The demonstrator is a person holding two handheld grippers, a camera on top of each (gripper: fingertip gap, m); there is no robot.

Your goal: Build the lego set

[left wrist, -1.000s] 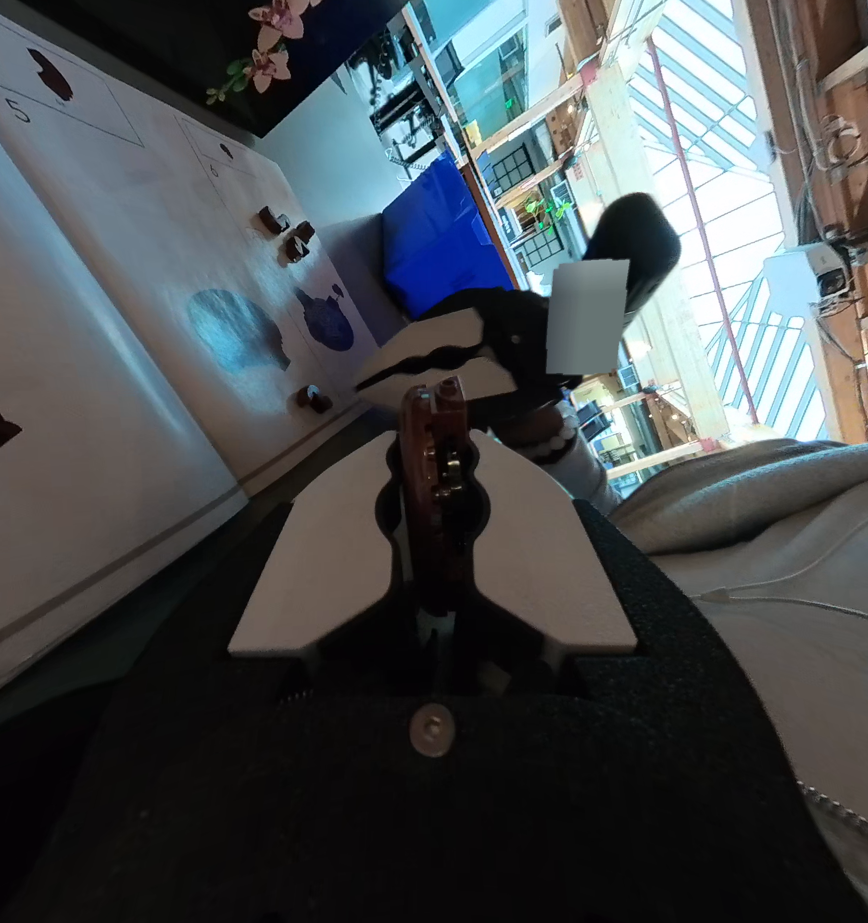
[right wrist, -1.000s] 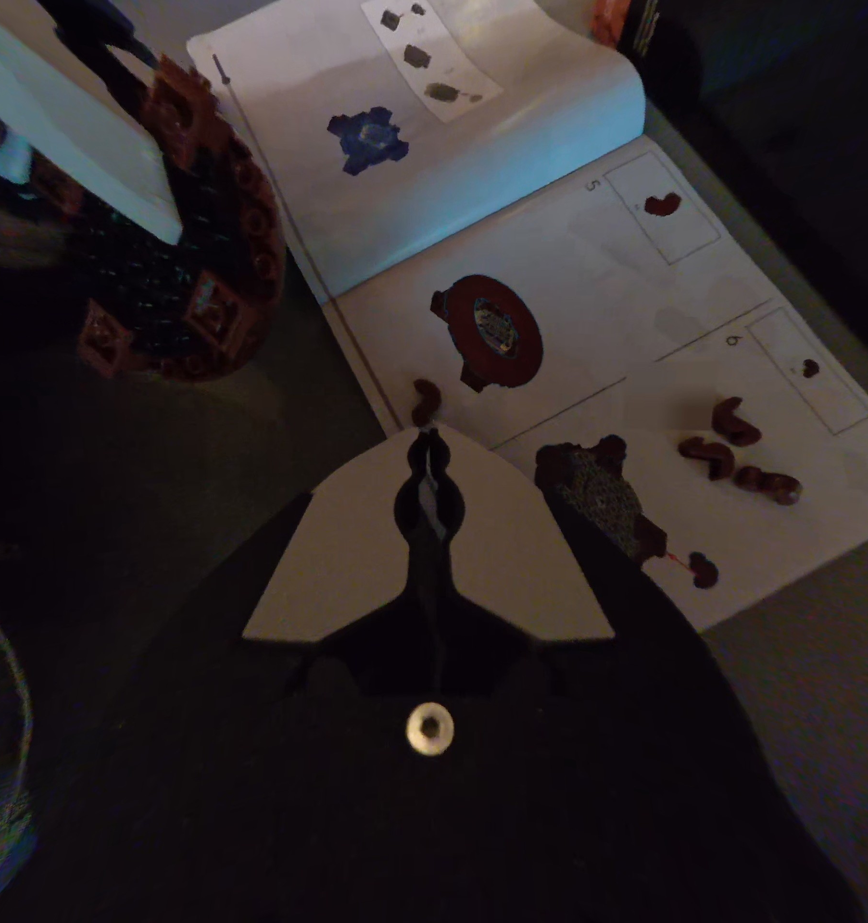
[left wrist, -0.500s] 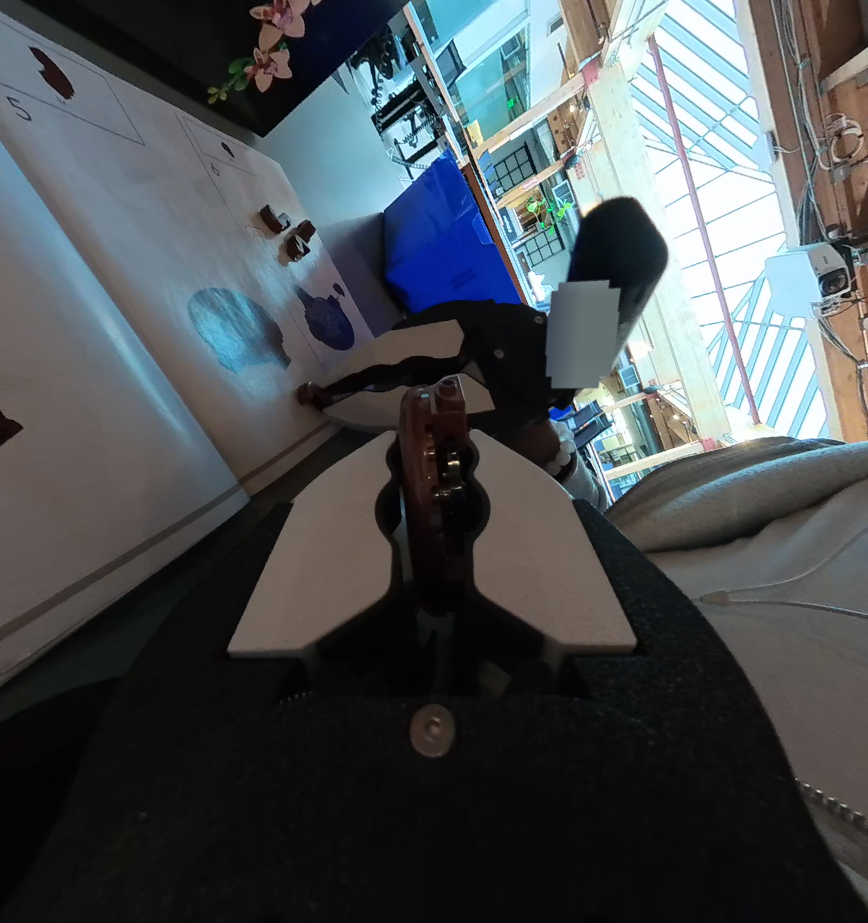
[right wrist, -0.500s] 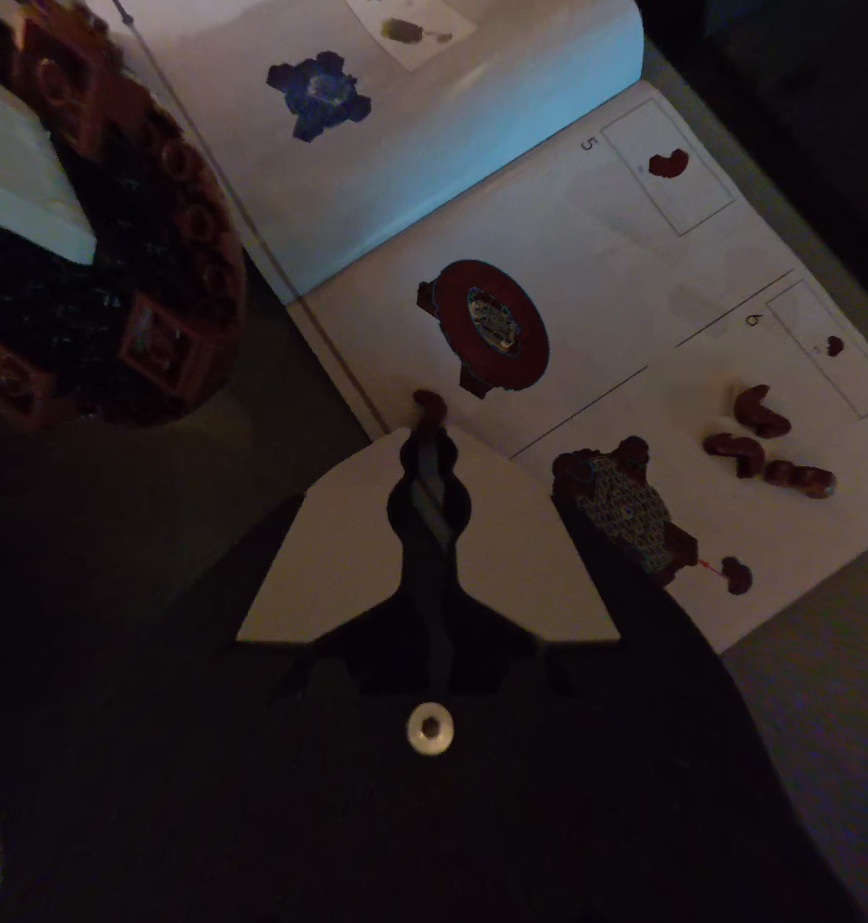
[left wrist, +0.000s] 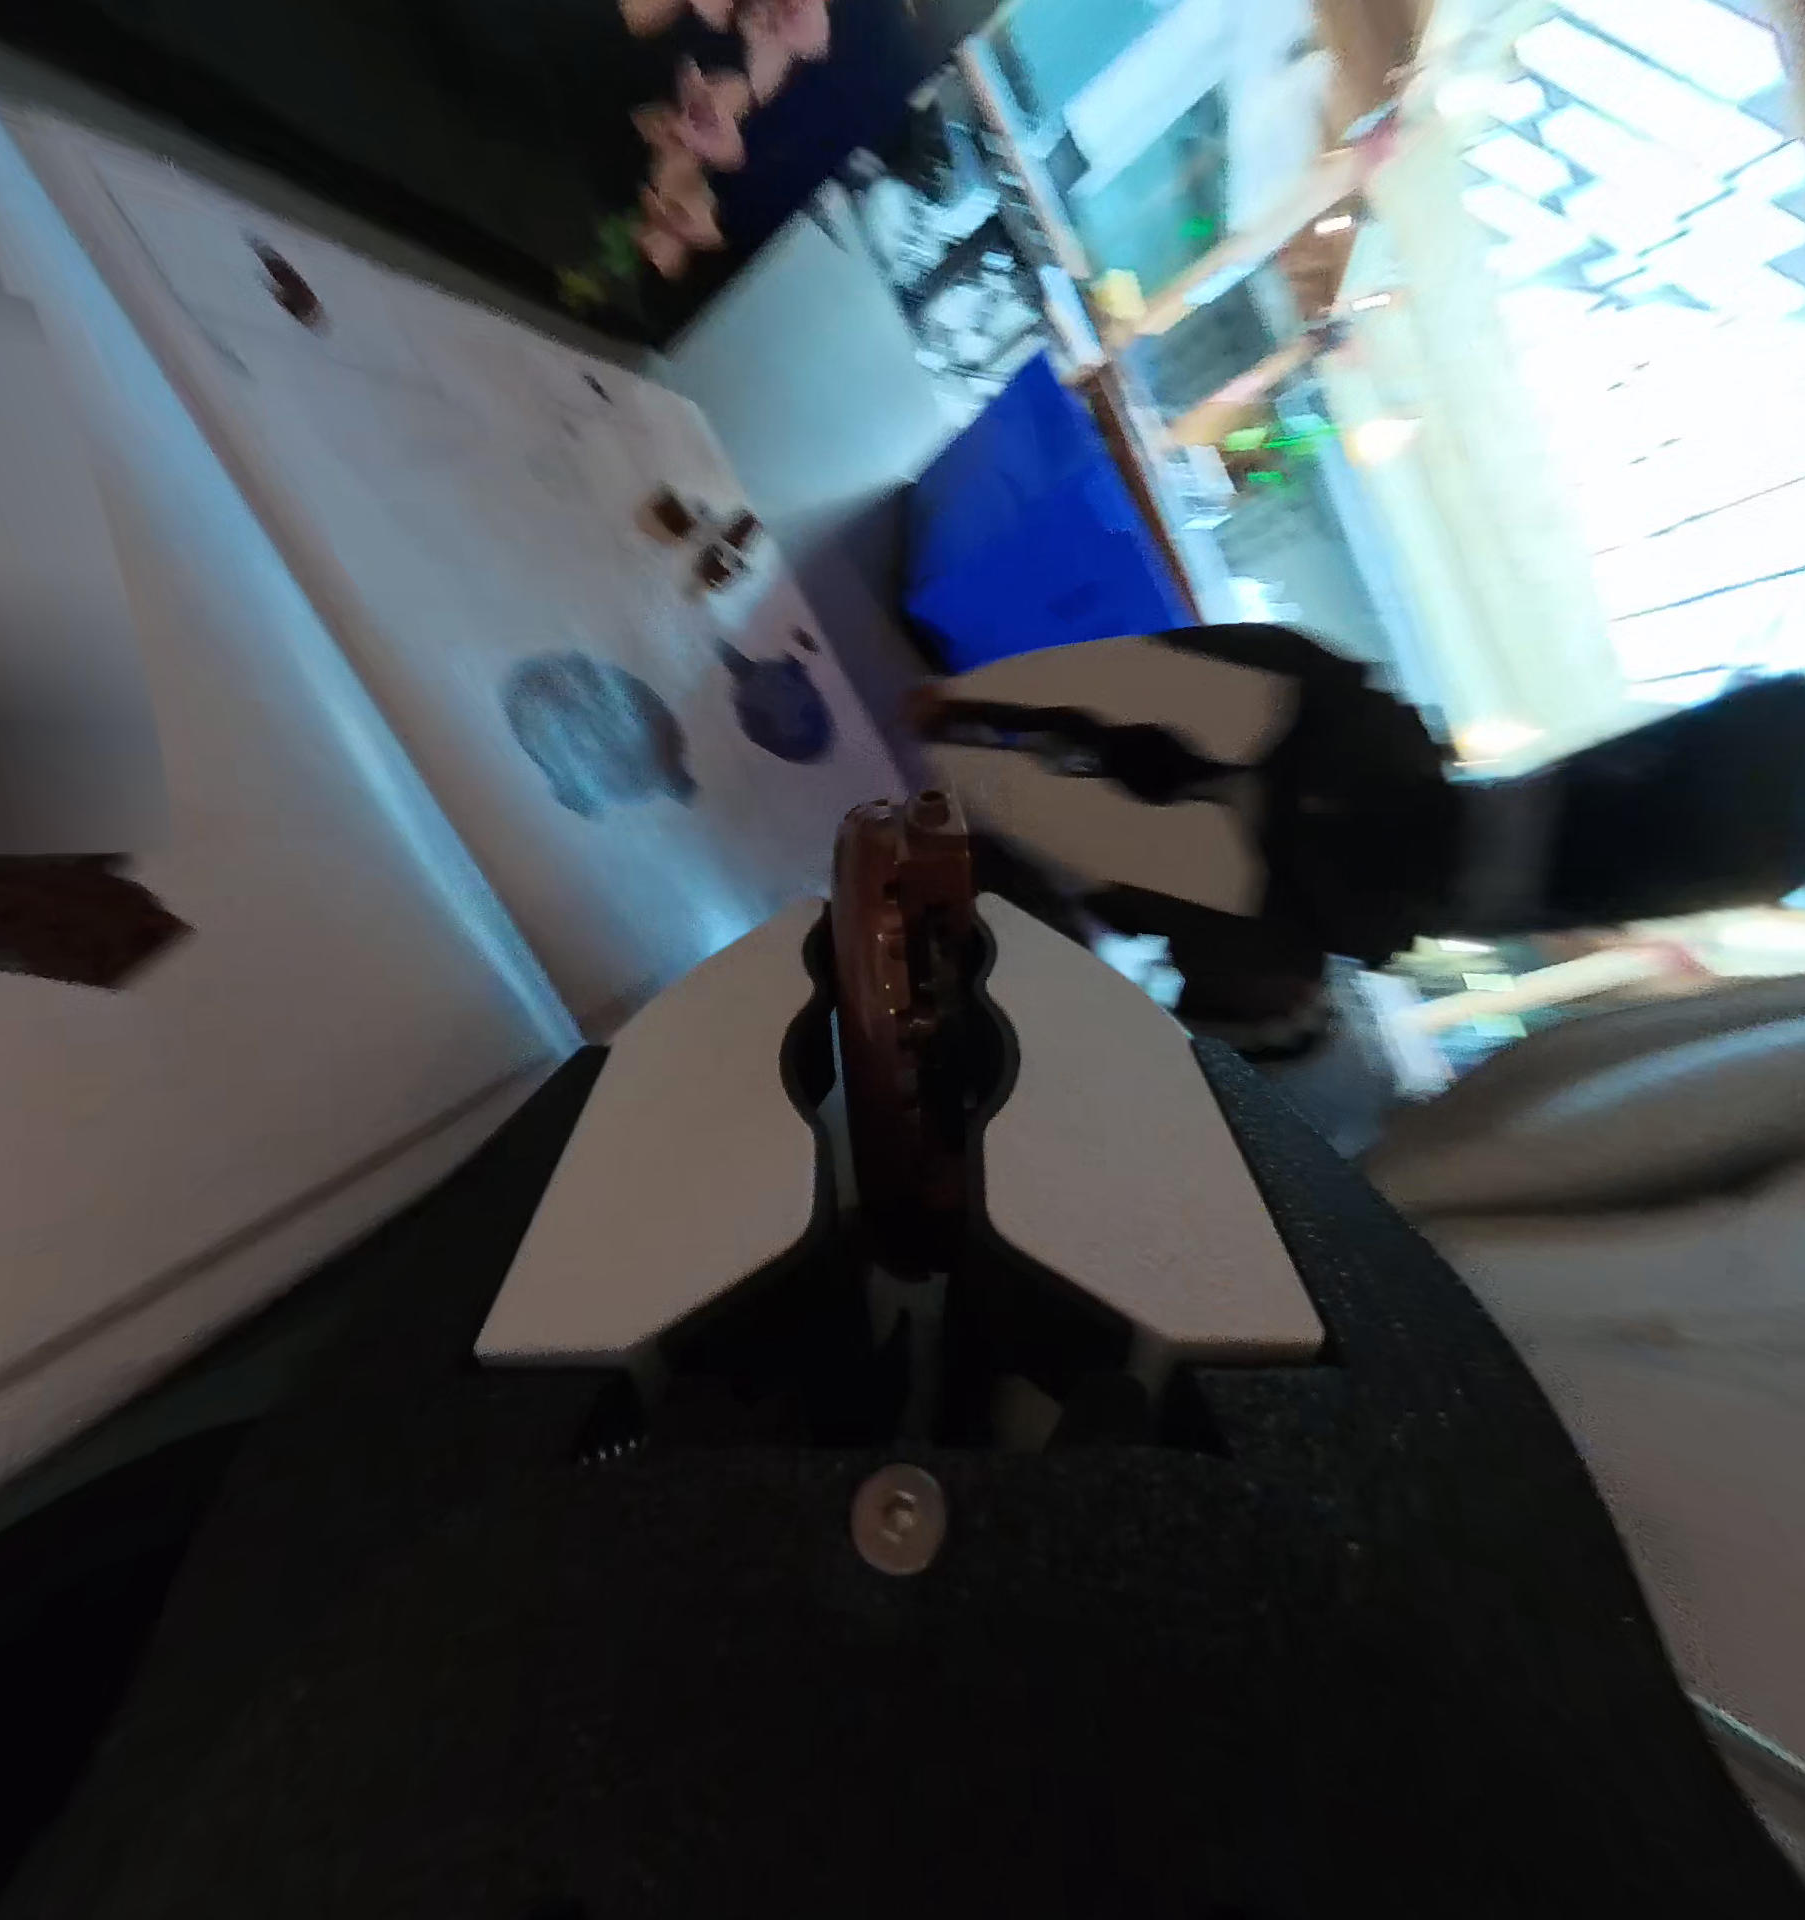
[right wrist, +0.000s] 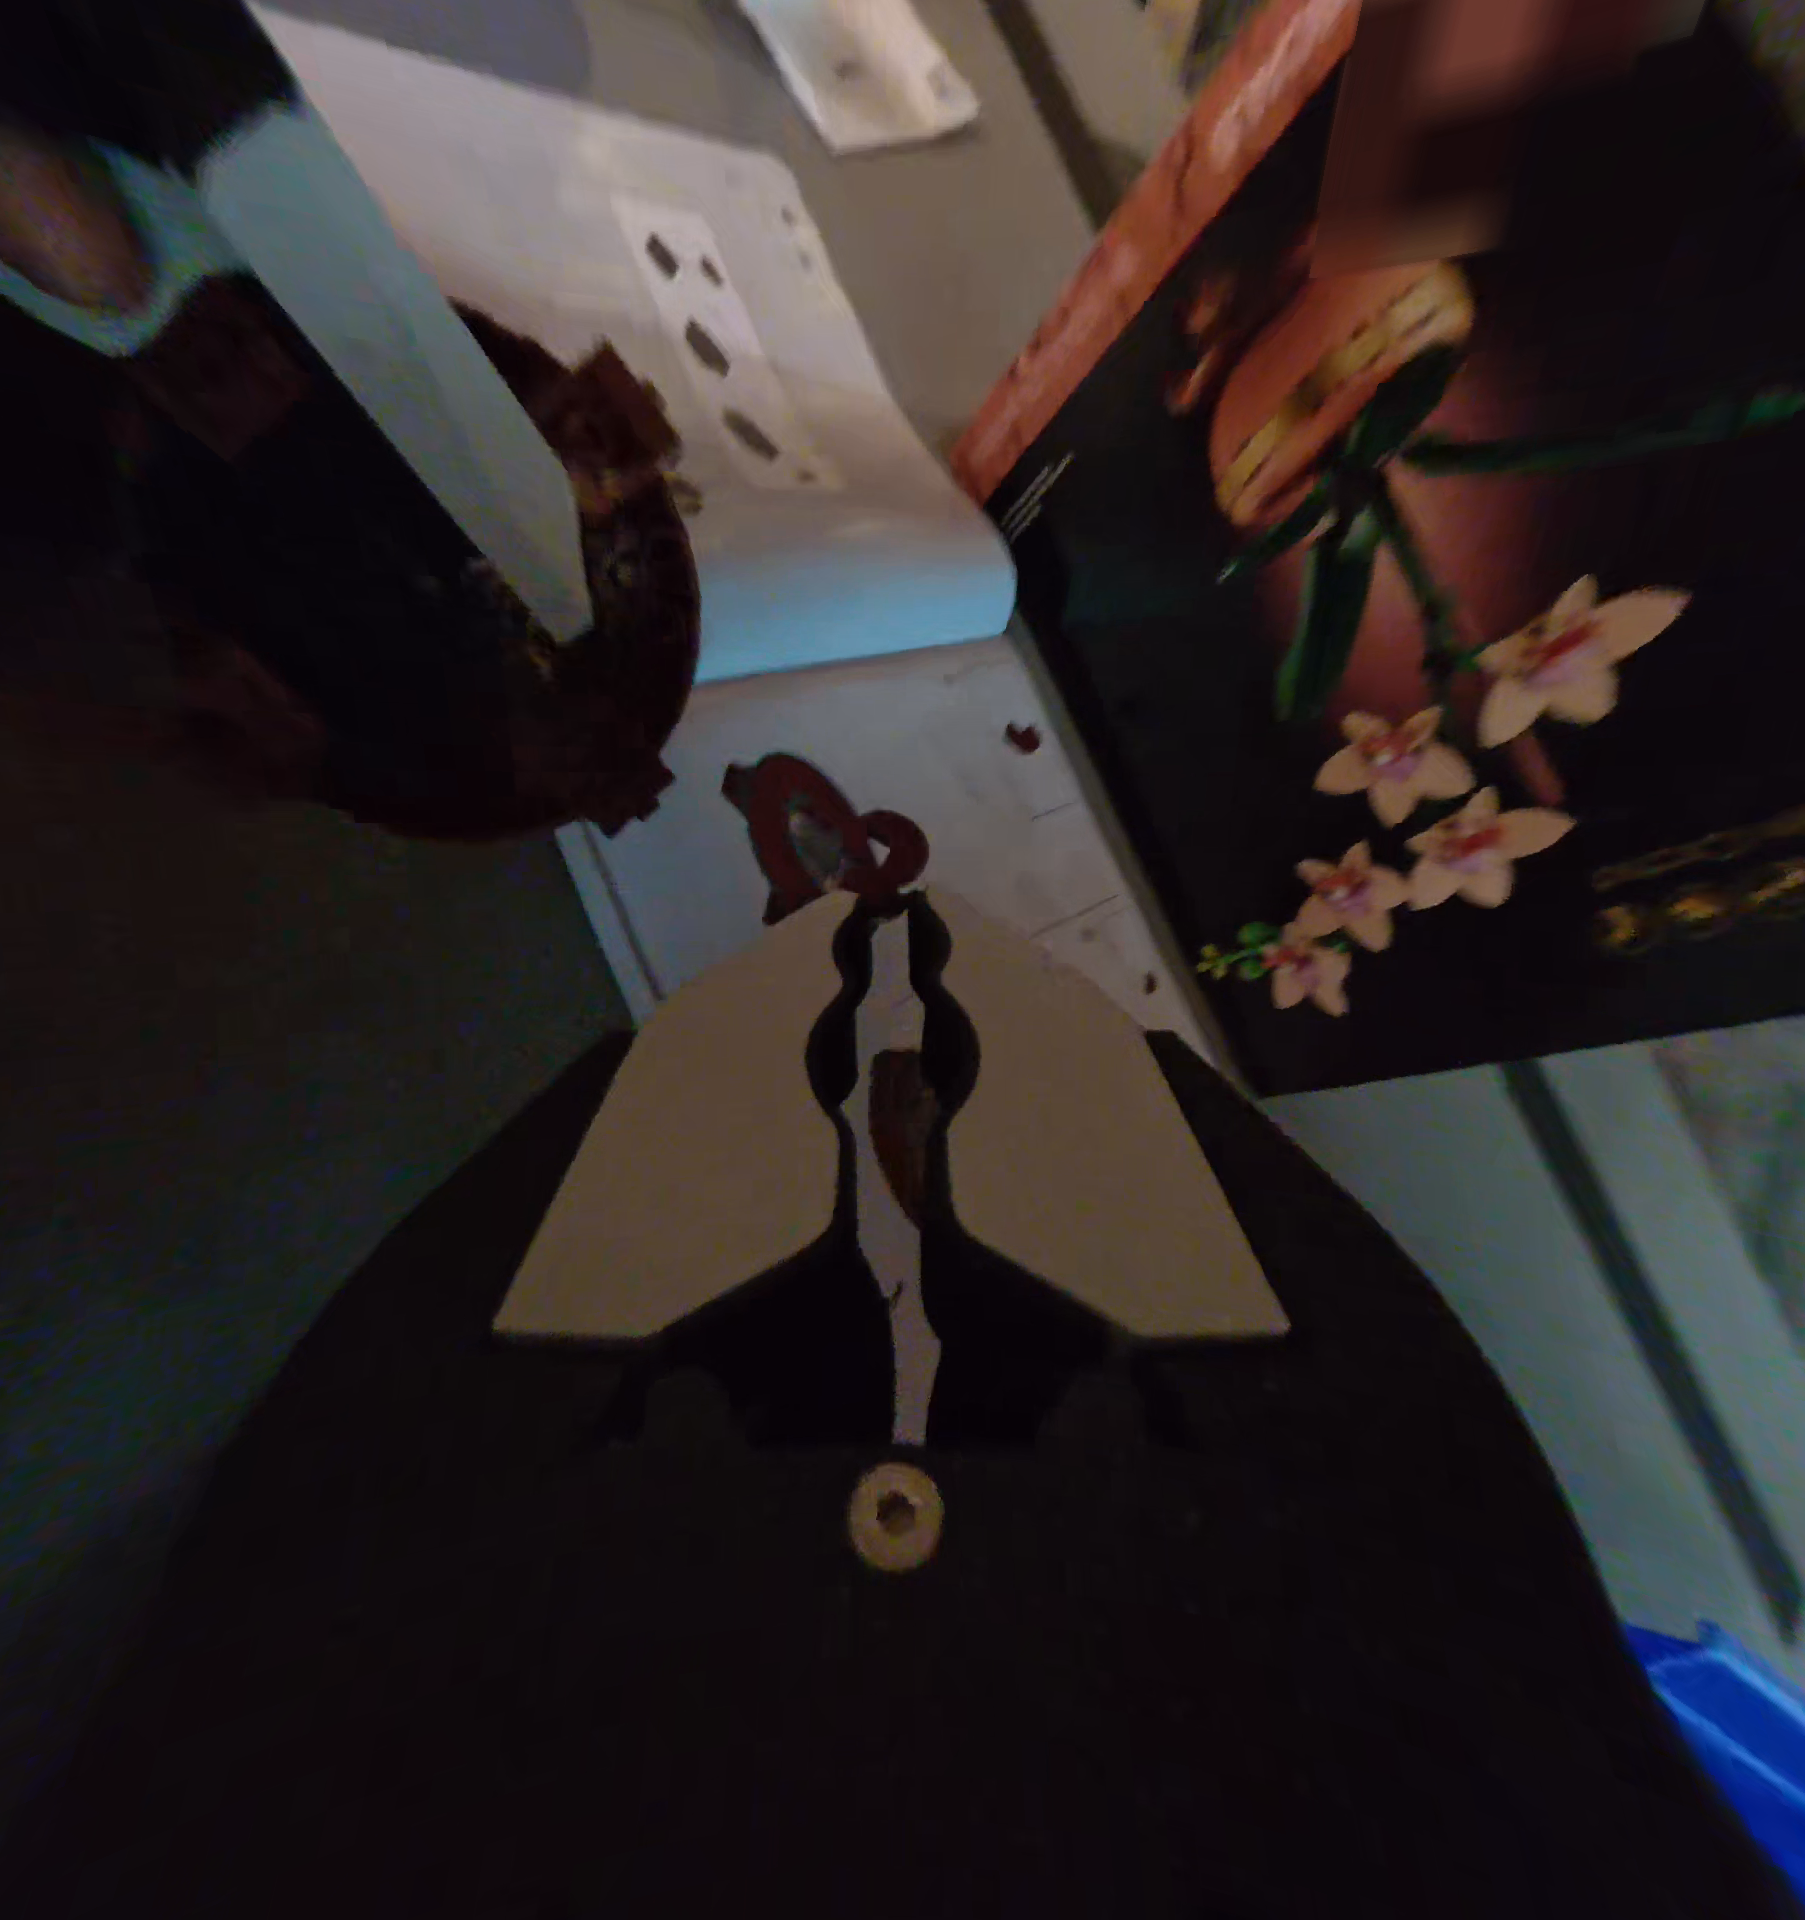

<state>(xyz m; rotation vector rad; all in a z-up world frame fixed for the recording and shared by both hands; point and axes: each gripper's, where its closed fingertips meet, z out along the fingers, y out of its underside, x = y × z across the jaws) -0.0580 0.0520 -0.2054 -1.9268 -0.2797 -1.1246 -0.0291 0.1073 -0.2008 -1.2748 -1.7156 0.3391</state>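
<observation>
My left gripper (left wrist: 903, 914) is shut on a round dark red-brown brick assembly (left wrist: 903, 997), which I see edge-on between the pads. The assembly also shows in the right wrist view (right wrist: 607, 582) at the upper left, beside a white finger (right wrist: 389, 405) of the left gripper. My right gripper (right wrist: 882, 904) is shut on a small dark red curved brick (right wrist: 882, 847) at its very tips, held above the open instruction booklet (right wrist: 991, 769). The right gripper also shows in the left wrist view (left wrist: 929, 717), close beyond the assembly, with a reddish bit at its tip.
The booklet (left wrist: 378, 644) lies on a grey table with a few loose brown pieces (left wrist: 700, 540) on its page. A dark box with an orchid picture (right wrist: 1397, 748) stands by the booklet. A blue bin (left wrist: 1033, 561) is behind. A grey sleeve (left wrist: 1604, 1143) is at the right. The grippers' ends are close to 7 cm from one another.
My right gripper closed on the small curved brick at the booklet's edge and lifted it off the page towards the assembly. The left gripper kept its hold and shifted a little; both views are blurred.
</observation>
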